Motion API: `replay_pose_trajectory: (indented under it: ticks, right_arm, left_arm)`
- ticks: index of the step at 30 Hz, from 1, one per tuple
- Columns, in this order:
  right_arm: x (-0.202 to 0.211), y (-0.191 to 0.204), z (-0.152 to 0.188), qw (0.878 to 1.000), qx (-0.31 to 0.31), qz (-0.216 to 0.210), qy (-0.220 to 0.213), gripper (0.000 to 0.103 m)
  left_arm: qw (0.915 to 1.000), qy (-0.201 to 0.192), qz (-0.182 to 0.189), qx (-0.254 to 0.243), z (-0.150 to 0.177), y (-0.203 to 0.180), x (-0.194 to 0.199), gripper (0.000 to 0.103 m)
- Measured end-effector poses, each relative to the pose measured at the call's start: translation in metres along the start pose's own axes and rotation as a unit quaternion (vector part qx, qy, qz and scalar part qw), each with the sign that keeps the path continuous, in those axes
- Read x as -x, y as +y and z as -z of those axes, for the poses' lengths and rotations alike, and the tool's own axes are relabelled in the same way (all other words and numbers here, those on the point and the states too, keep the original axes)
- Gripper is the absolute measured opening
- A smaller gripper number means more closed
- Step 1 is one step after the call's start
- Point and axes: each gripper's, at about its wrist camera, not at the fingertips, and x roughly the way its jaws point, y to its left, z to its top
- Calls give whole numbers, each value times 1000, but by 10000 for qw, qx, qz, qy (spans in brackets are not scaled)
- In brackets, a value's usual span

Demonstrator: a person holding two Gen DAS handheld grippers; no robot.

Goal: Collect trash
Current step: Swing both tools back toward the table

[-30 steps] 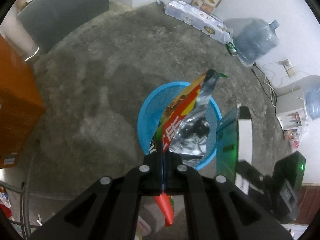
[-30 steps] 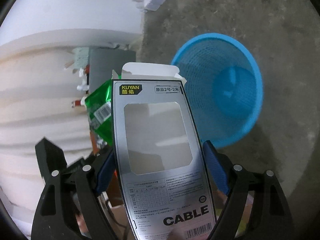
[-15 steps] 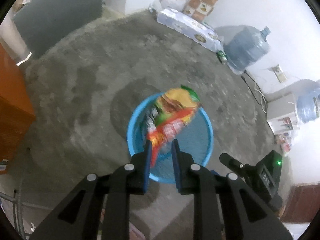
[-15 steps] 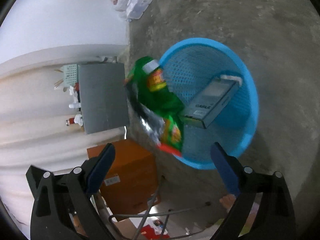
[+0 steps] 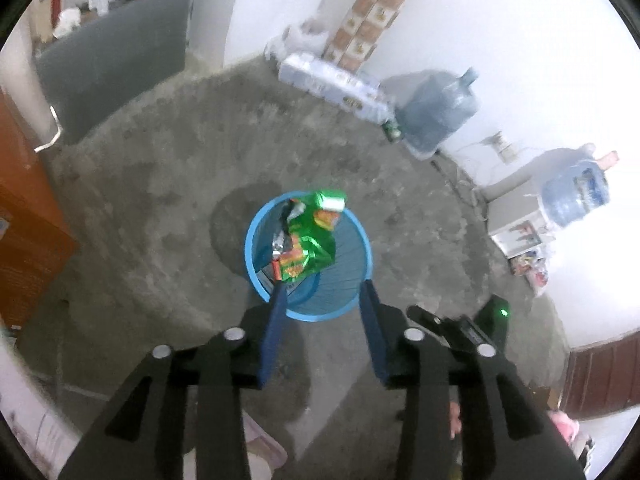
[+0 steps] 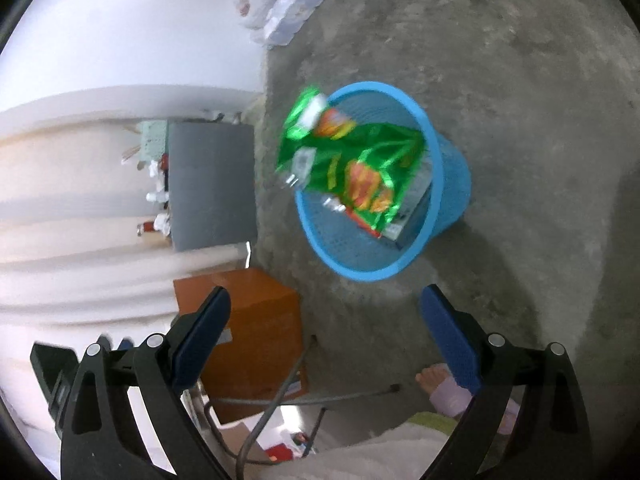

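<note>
Above the blue bin (image 5: 307,276), both the left gripper (image 5: 322,300) and right gripper (image 6: 325,318) gape wide and empty. The green bag (image 6: 352,174) lies across the rim, over a box (image 6: 416,204) inside. The drop looks done; next, more trash must be found.

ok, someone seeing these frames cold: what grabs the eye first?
The bright blue mesh basket on the grey concrete floor, with a shiny green snack bag at its rim, part in and part sticking out. A grey box lies under the bag inside. Both the left hand-held gripper and the right hand-held gripper hang open and empty above the basket.
</note>
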Motion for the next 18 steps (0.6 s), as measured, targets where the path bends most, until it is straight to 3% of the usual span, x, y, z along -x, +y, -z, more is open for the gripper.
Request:
replay_pose_trajectory:
  ticks: [7,13,18]
  right_arm:
    - [-4,21,5,9996,264,-56,-19,92]
    - [-10,46,24,9950,885,463,30,92]
    - [-17,77,58,9774,1802,1098,108,92]
  left_arm:
    - [9967,-808,100,26,54,18,109,59]
    - [9858,-1646,30,336,124,54,191,75]
    - [9679,-2224,-852,802,201,95,236,77]
